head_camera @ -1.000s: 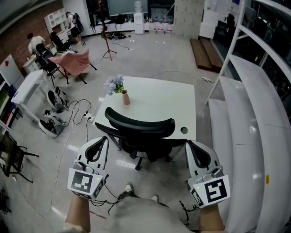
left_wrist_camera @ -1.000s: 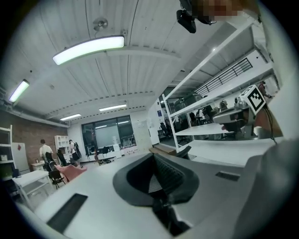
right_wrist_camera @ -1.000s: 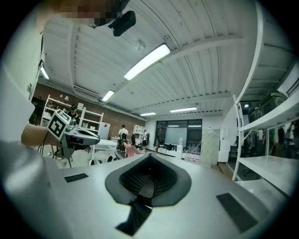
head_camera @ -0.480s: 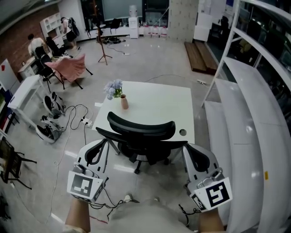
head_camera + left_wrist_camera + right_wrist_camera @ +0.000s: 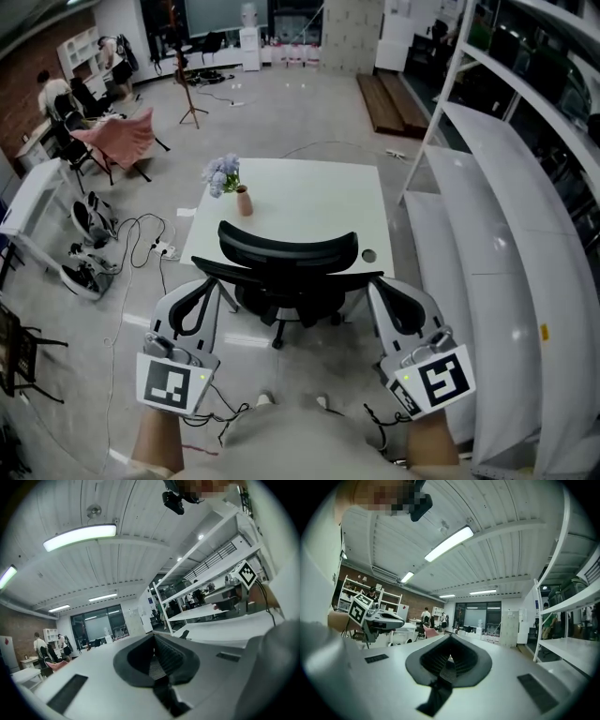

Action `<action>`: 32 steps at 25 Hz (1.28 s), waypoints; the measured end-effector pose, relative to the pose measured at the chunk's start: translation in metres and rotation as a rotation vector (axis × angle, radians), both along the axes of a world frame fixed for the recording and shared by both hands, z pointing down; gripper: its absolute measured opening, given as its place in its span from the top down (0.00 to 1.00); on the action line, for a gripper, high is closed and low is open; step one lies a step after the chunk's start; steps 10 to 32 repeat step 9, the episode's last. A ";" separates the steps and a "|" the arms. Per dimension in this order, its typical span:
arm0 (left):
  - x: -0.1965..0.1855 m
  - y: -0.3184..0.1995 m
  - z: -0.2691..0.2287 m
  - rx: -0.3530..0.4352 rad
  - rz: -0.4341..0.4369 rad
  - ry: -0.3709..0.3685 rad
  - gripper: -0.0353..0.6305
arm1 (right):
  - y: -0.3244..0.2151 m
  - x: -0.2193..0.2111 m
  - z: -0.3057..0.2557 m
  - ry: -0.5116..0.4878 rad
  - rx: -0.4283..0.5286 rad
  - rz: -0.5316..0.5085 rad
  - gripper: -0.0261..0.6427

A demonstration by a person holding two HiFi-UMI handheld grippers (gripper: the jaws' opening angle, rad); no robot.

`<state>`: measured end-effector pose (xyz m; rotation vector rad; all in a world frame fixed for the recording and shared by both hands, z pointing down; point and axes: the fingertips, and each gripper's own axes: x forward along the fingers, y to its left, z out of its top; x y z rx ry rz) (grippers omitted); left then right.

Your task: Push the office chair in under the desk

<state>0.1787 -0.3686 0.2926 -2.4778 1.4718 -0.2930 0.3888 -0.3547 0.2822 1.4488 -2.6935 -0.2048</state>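
Note:
The black office chair (image 5: 288,251) stands at the near edge of the white desk (image 5: 309,202), its seat partly under the top and its backrest toward me. My left gripper (image 5: 213,284) is shut and empty, its tip by the chair's left armrest. My right gripper (image 5: 374,285) is shut and empty too, by the right armrest. Whether either tip touches the chair I cannot tell. The left gripper view shows closed jaws (image 5: 154,636) against the ceiling and room, no chair. The right gripper view shows the same (image 5: 450,637).
A small vase with pale flowers (image 5: 242,200) stands on the desk's far left. White shelving (image 5: 506,216) runs along the right. Cables and a power strip (image 5: 155,246) lie on the floor at left, beside a white table (image 5: 28,202). A pink-draped chair (image 5: 122,136) and people are farther back.
The head view has swung a little, so desk and chair sit slightly left and higher in it. Both grippers stay shut at the chair's armrests.

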 end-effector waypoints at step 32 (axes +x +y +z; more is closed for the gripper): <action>-0.009 0.004 -0.002 -0.004 0.042 0.014 0.94 | 0.004 -0.013 0.006 0.015 -0.024 0.035 0.95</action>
